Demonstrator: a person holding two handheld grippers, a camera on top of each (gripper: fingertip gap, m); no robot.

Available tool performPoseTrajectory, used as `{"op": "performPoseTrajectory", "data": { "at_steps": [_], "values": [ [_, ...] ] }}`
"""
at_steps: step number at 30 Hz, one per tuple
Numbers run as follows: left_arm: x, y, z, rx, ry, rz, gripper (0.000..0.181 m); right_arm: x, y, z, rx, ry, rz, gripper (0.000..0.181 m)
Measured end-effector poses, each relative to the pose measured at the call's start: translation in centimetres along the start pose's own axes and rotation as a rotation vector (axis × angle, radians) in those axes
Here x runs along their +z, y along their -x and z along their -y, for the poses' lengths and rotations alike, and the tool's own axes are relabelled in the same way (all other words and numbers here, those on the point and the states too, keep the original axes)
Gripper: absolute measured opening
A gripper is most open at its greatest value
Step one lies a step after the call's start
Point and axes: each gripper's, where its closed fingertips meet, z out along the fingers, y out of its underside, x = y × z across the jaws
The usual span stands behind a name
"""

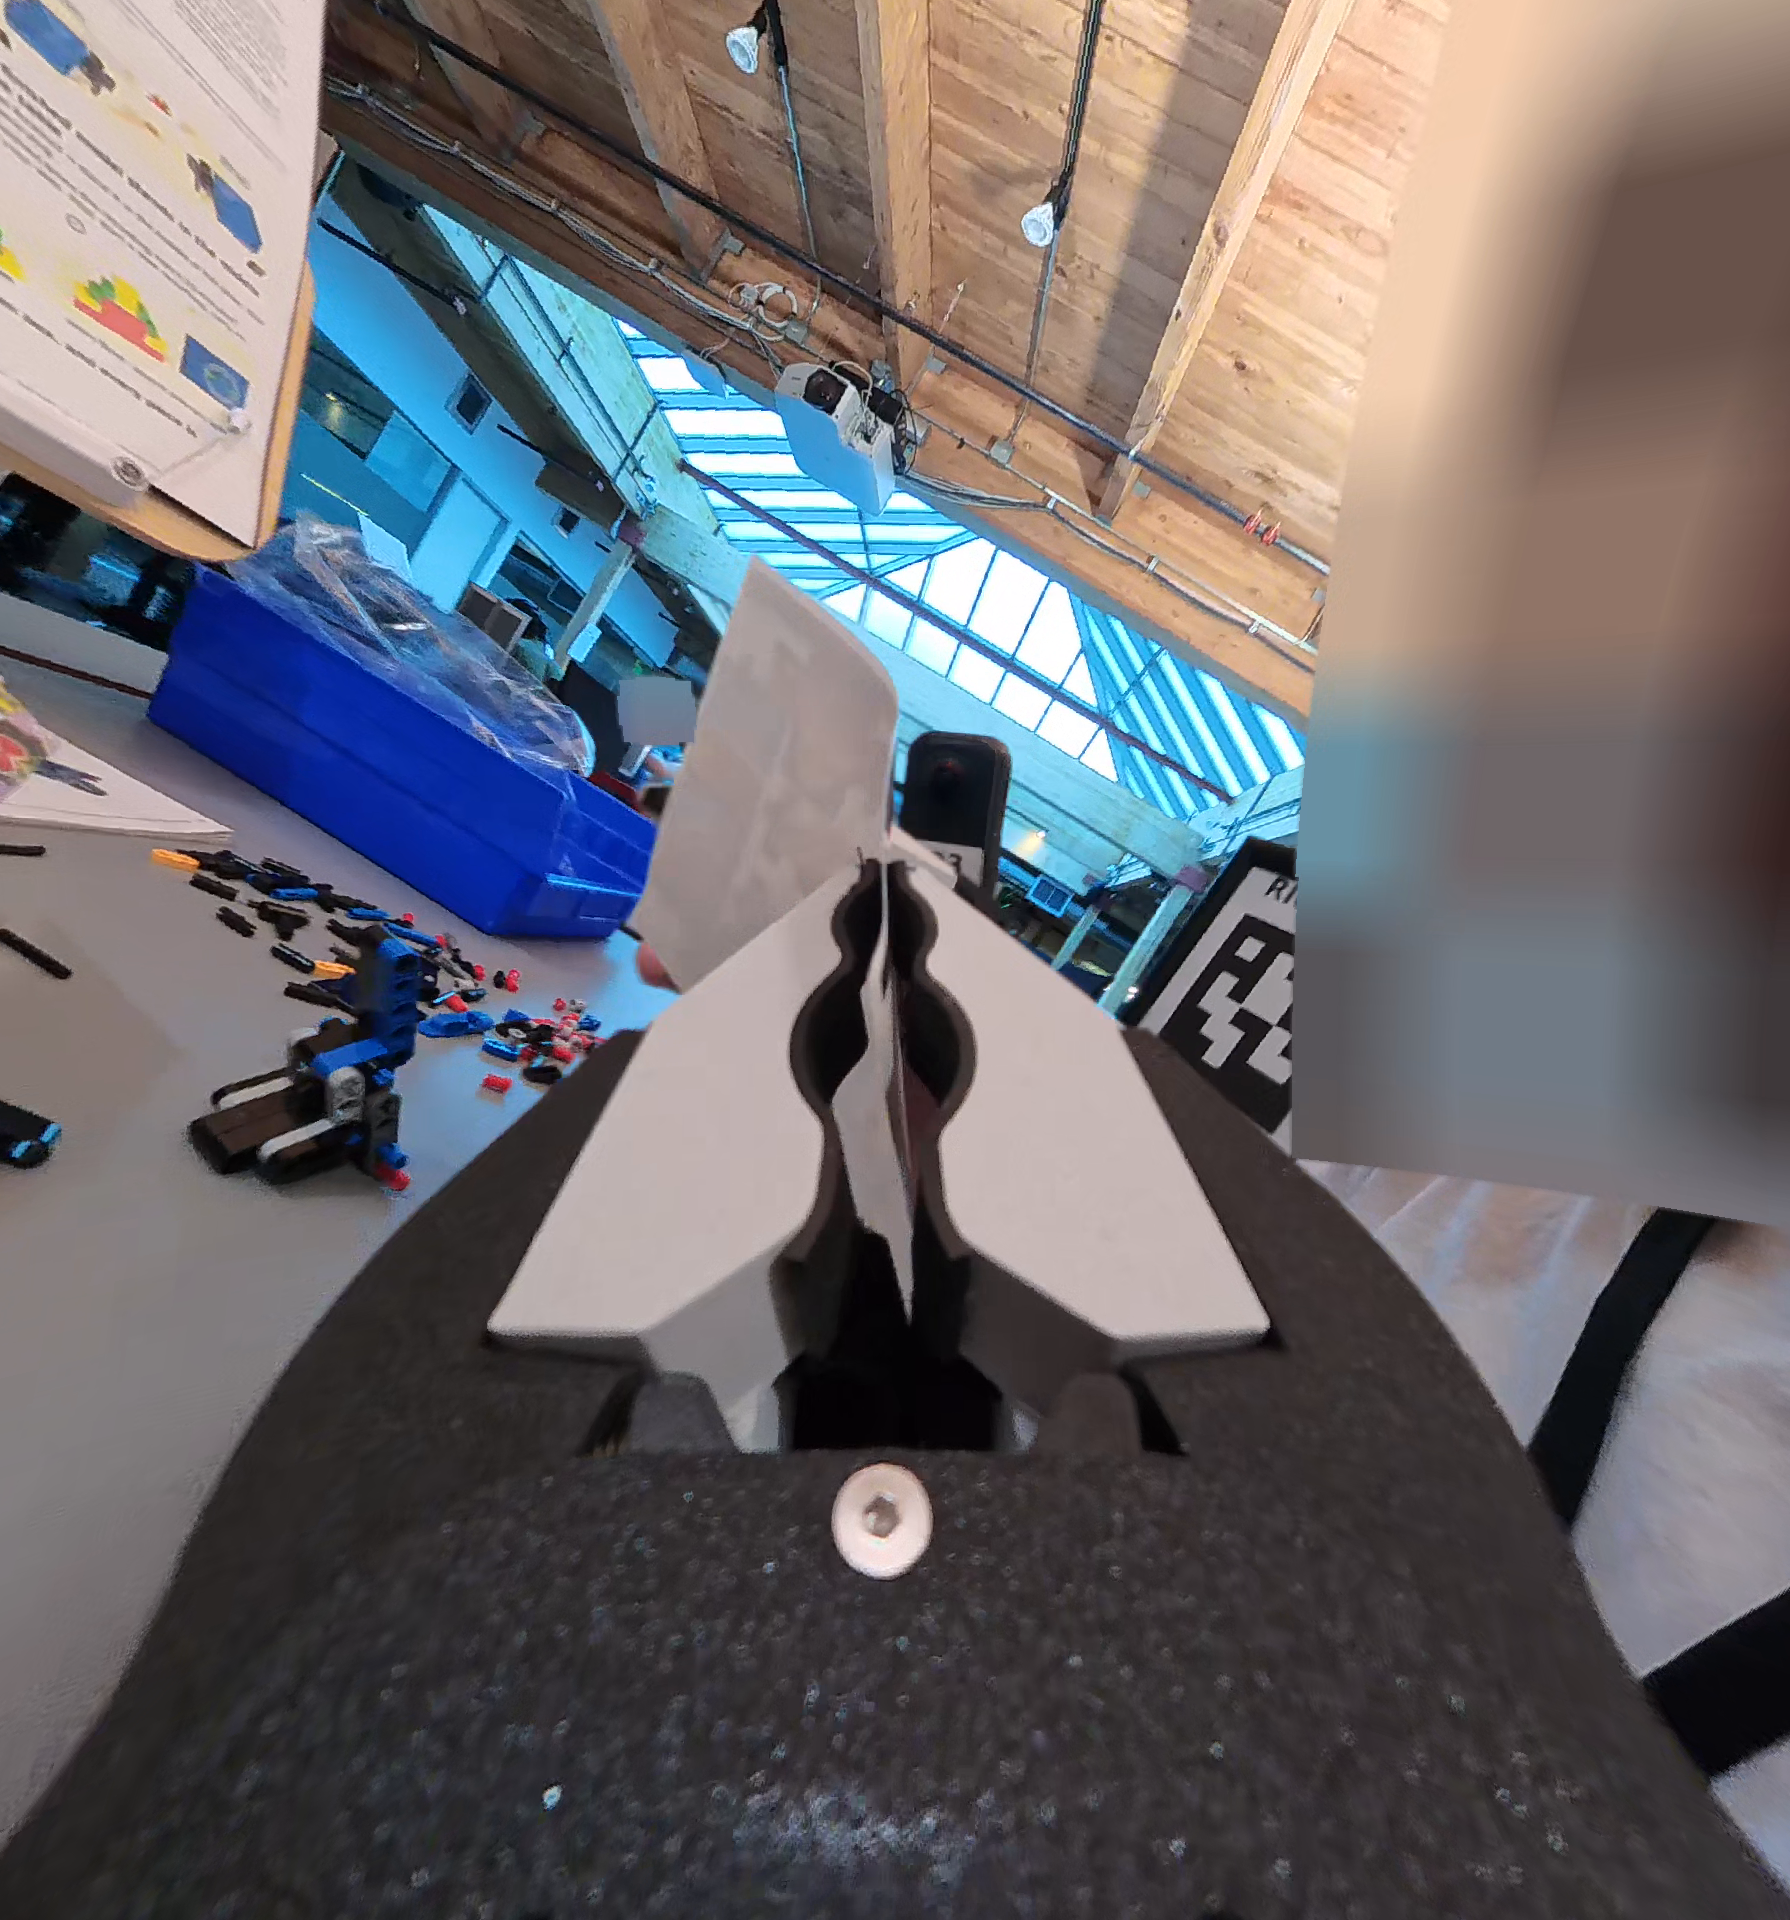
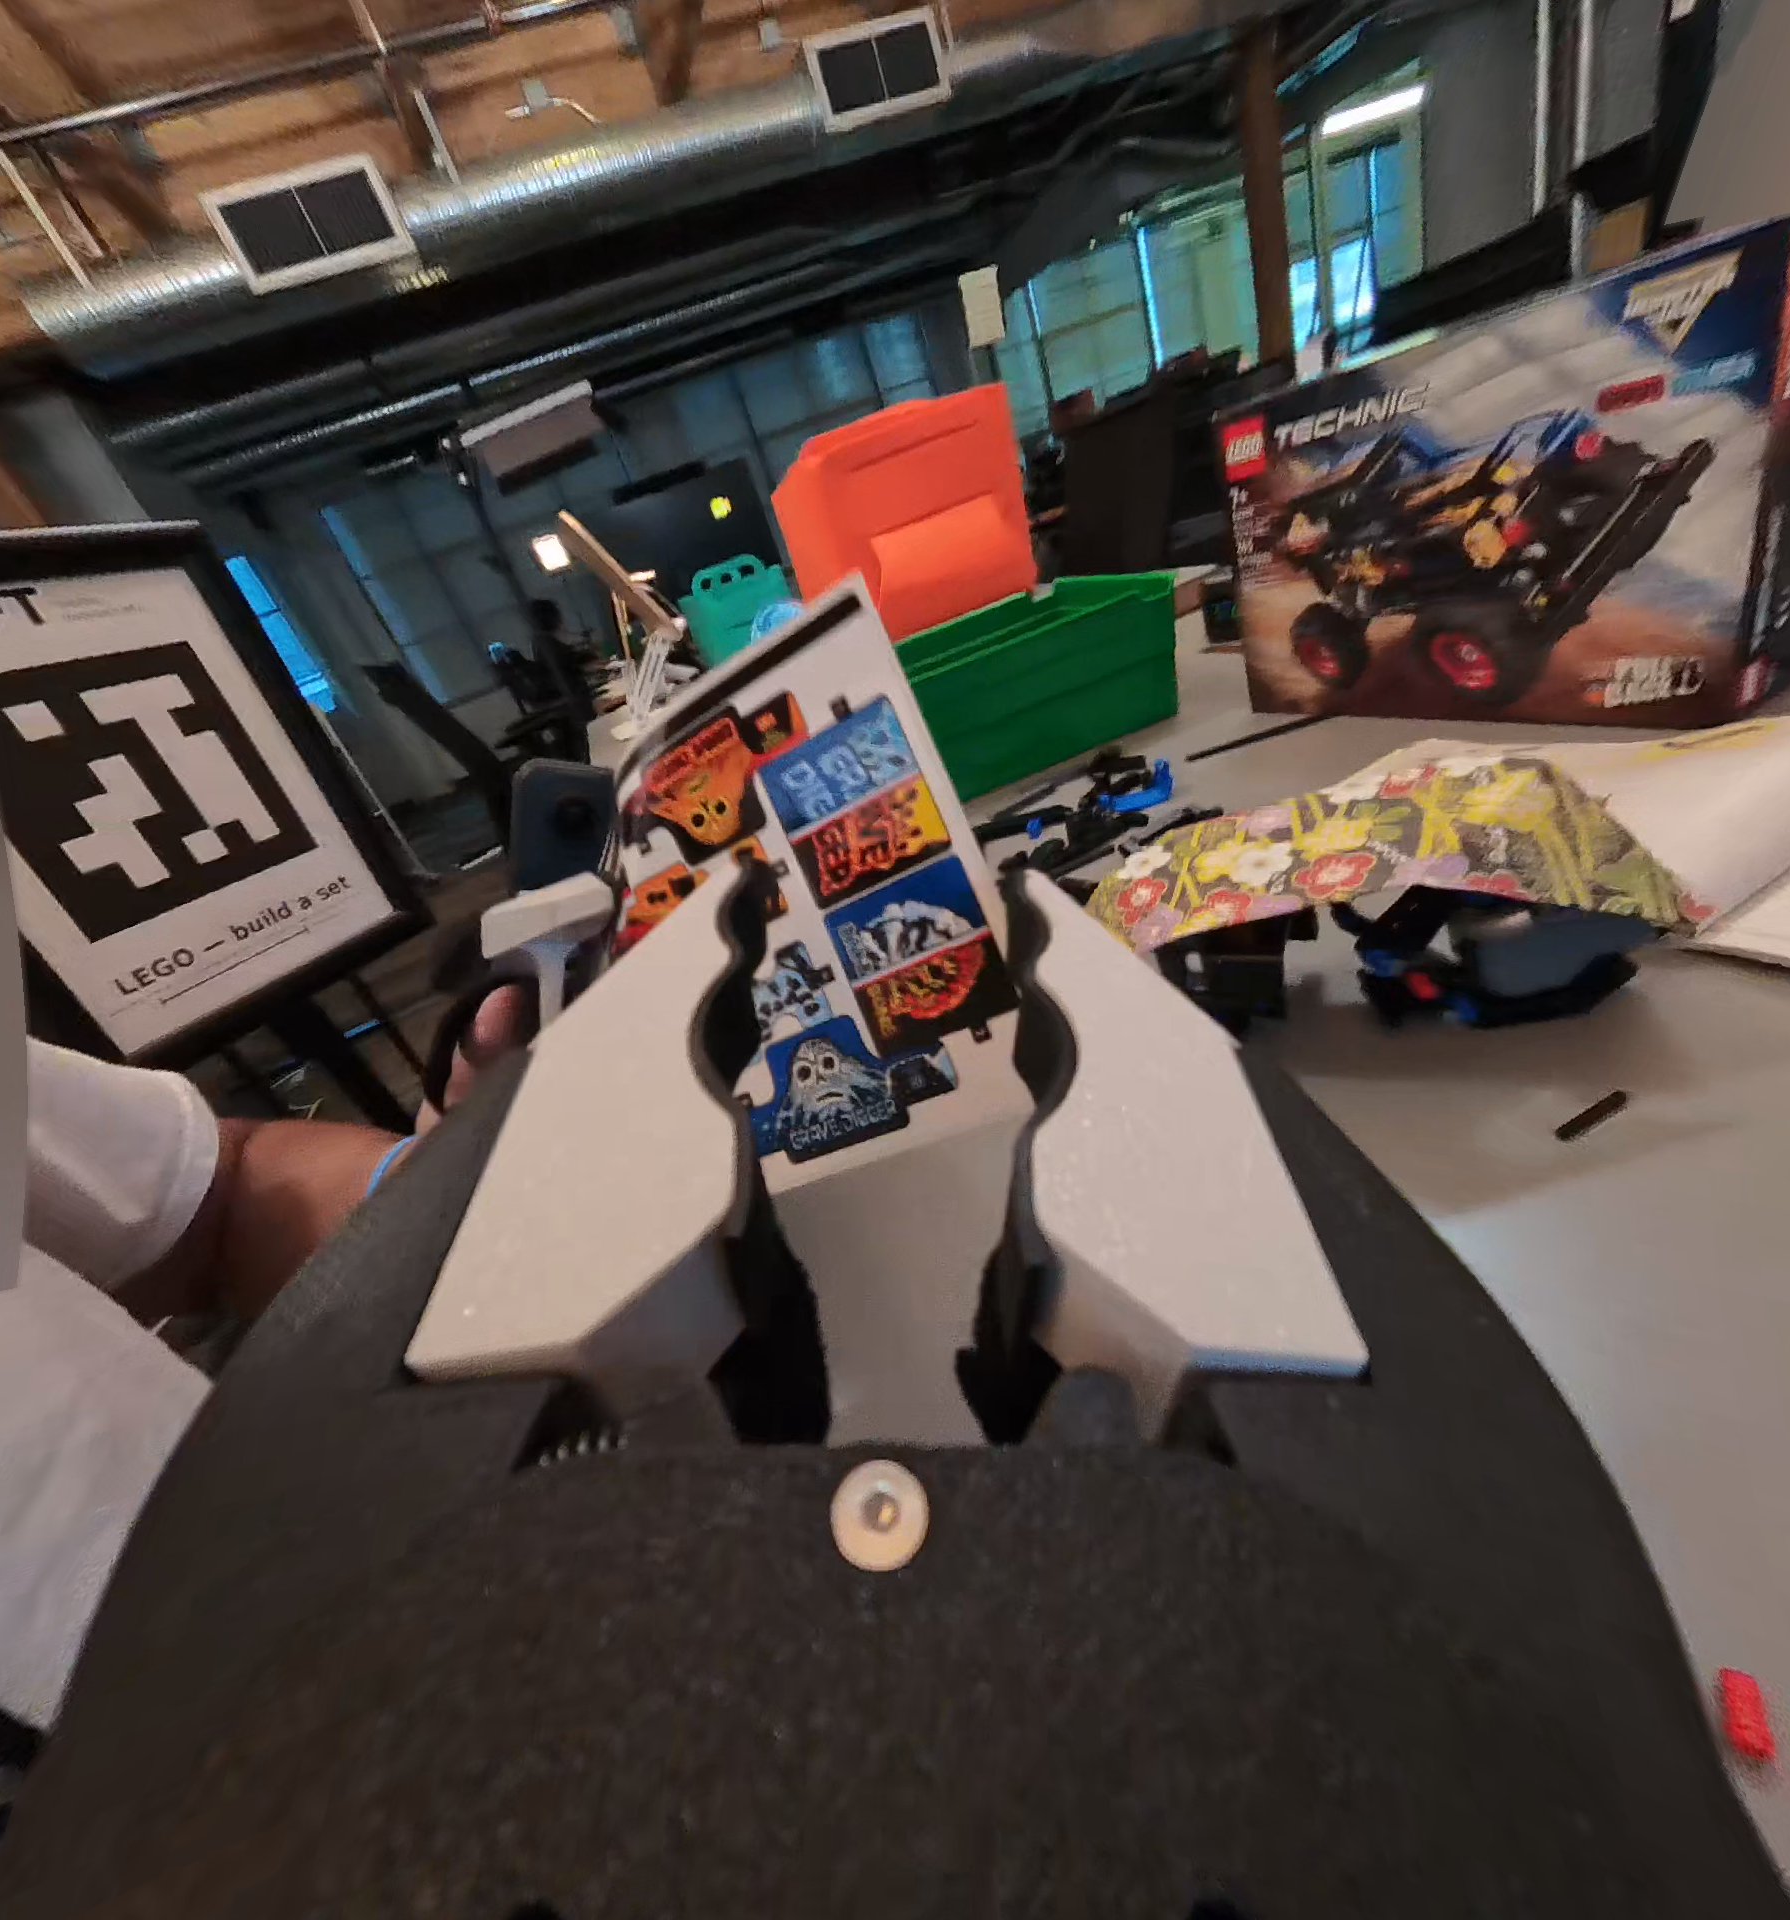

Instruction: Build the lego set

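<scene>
My left gripper (image 1: pixel 886 883) is shut on the edge of a sticker sheet (image 1: pixel 777 769), held up in the air; only its white back shows in the left wrist view. In the right wrist view the sheet's printed side (image 2: pixel 839 831) faces me, with several colourful stickers. My right gripper (image 2: pixel 880 888) is open and empty, its fingers either side of the sheet's lower part, close in front of it. The left gripper (image 2: pixel 548 925) shows at the sheet's left edge. A partly built blue and black model (image 1: pixel 340 1070) stands on the grey table.
Loose small parts (image 1: pixel 517 1018) lie by a blue bin (image 1: pixel 392 748). An instruction board (image 1: pixel 112 239) hangs upper left. A set box (image 2: pixel 1493 520), green bin (image 2: pixel 1047 665), floral cloth (image 2: pixel 1390 842), open booklet (image 2: pixel 1753 831), marker sign (image 2: pixel 143 790) and red piece (image 2: pixel 1743 1730) surround me.
</scene>
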Motion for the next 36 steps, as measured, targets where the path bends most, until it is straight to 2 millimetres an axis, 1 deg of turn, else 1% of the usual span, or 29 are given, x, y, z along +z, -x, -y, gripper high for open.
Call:
{"op": "performPoseTrajectory", "data": {
  "at_steps": [2, 5, 6, 7, 8, 10, 15, 17, 20, 24, 26, 28, 29, 30, 31, 32, 33, 34, 36],
  "values": [
    [0.1, -0.5, -0.2, -0.053, 0.009, -0.055, 0.0, 0.6, 0.3, -0.9, 0.072, 0.047, 0.047, 0.052],
    [0.3, -1.0, -0.5, -0.12, 0.017, -0.111, 0.0, 0.9, 0.4, -1.5, 0.184, 0.07, 0.122, 0.049],
    [0.3, -1.3, -0.6, -0.138, 0.027, -0.133, 0.0, 0.8, 1.1, -1.5, 0.232, 0.07, 0.193, 0.038],
    [0.2, -1.2, -0.5, -0.141, 0.022, -0.127, 0.0, 0.6, 1.6, -1.5, 0.29, 0.076, 0.255, 0.033],
    [0.2, -1.0, -0.5, -0.135, 0.02, -0.115, 0.0, 0.4, 1.6, -1.5, 0.335, 0.082, 0.284, 0.03],
    [0.2, -0.6, -0.5, -0.131, 0.031, -0.09, 0.0, -0.1, 1.7, -1.6, 0.374, 0.079, 0.336, 0.017],
    [-0.2, 0.8, -0.6, -0.132, 0.036, -0.026, 0.0, -1.0, 1.5, -1.1, 0.384, 0.05, 0.38, 0.006],
    [-0.3, 0.7, -0.5, -0.123, 0.029, -0.026, 0.0, -1.0, 1.0, -0.8, 0.395, 0.018, 0.363, 0.007],
    [-0.4, 0.9, -0.4, -0.104, 0.034, -0.006, 0.005, -1.1, 0.2, -0.6, 0.428, -0.003, 0.349, 0.007],
    [-0.5, 1.6, -0.2, -0.087, 0.034, 0.046, 0.0, -1.0, 0.1, -0.6, 0.424, -0.012, 0.338, 0.007],
    [-0.8, 2.0, 0.2, -0.082, 0.02, 0.07, 0.0, -0.9, -0.2, -0.7, 0.393, -0.003, 0.3, 0.014],
    [-1.1, 2.4, 0.5, -0.085, 0.009, 0.091, 0.0, -1.0, -1.1, -0.3, 0.332, -0.012, 0.227, 0.03],
    [-1.2, 2.5, 0.6, -0.087, 0.006, 0.095, 0.0, -1.2, -2.0, 0.2, 0.275, -0.018, 0.151, 0.039],
    [-1.3, 2.7, 0.7, -0.085, 0.002, 0.11, 0.0, -1.4, -2.9, 0.6, 0.18, -0.013, 0.061, 0.045],
    [-1.3, 2.9, 0.8, -0.076, -0.004, 0.128, 0.0, -1.8, -3.3, 1.0, 0.055, 0.0, -0.03, 0.046],
    [-1.3, 2.9, 0.7, -0.065, -0.003, 0.128, 0.0, -2.0, -3.0, 1.5, -0.074, 0.014, -0.096, 0.044],
    [-1.2, 2.7, 0.6, -0.057, 0.004, 0.122, 0.0, -2.0, -1.8, 1.7, -0.168, 0.036, -0.112, 0.039],
    [-1.1, 2.6, 0.5, -0.049, 0.008, 0.121, 0.0, -1.5, 0.3, 1.4, -0.217, 0.072, -0.068, 0.036],
    [-0.9, 1.9, 0.4, -0.044, 0.006, 0.078, 0.0, 0.2, 4.5, -0.3, -0.197, 0.153, 0.069, 0.049]
  ]
}}
